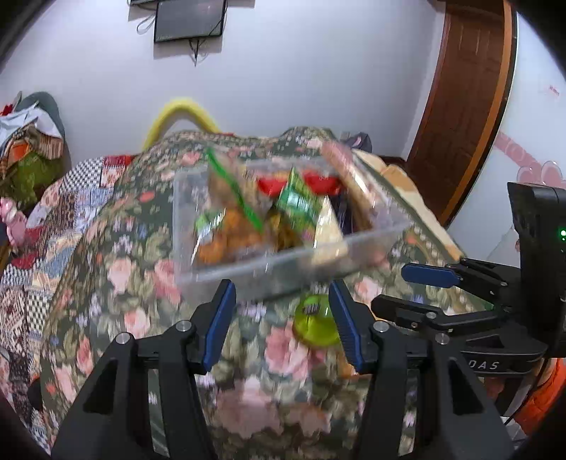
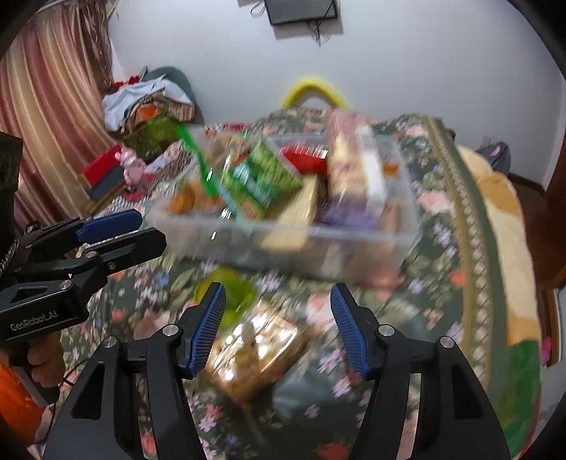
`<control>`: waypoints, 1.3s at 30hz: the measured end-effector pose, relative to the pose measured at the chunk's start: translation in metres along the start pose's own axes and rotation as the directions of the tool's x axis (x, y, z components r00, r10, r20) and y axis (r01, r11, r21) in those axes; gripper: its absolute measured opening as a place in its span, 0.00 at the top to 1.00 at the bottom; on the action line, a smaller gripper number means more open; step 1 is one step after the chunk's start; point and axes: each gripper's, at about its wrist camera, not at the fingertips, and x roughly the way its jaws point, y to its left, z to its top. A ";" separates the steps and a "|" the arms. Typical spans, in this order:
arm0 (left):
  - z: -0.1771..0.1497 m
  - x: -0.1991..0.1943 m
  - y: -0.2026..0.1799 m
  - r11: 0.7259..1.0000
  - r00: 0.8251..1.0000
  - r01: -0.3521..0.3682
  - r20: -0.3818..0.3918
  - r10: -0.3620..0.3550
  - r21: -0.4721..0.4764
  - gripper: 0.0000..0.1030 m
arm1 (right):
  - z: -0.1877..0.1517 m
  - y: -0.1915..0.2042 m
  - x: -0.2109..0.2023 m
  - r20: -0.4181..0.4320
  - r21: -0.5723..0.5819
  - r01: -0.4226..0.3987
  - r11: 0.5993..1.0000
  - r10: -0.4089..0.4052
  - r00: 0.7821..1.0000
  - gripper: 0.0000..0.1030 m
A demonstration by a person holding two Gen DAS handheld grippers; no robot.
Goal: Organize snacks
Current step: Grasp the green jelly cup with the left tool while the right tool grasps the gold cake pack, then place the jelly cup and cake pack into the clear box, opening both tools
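Blue-padded fingers of the left hand-held gripper stand apart w/ nothing between them, released; the green round tub lies on the bedspread just inside the right-hand finger, not clamped. Beyond it, the clear plastic bin sits on the bed, packed w/ snack packets: an orange snack bag at left, a green packet mid, a red one behind.

Right hand-held gripper is also released, pads wide. A clear pack of brownish snacks lies on the bedspread betw. its fingers, touching neither pad. Green tub sits just left of that pack, by the left finger.

Writing: "GenRobot.AI" on the left gripper body as seen from the right wrist; packet labels too blurred to read.

Surface is a floral bedspread over a bed. Room: pink curtain at left, white wall w/ a dark screen, brown door at right.
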 end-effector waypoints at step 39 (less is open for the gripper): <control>-0.021 0.067 -0.048 0.997 0.992 0.071 -0.111 -0.067 0.031 0.57 | -0.042 -0.032 0.007 -0.065 0.025 0.037 0.999 -0.035 0.997 0.58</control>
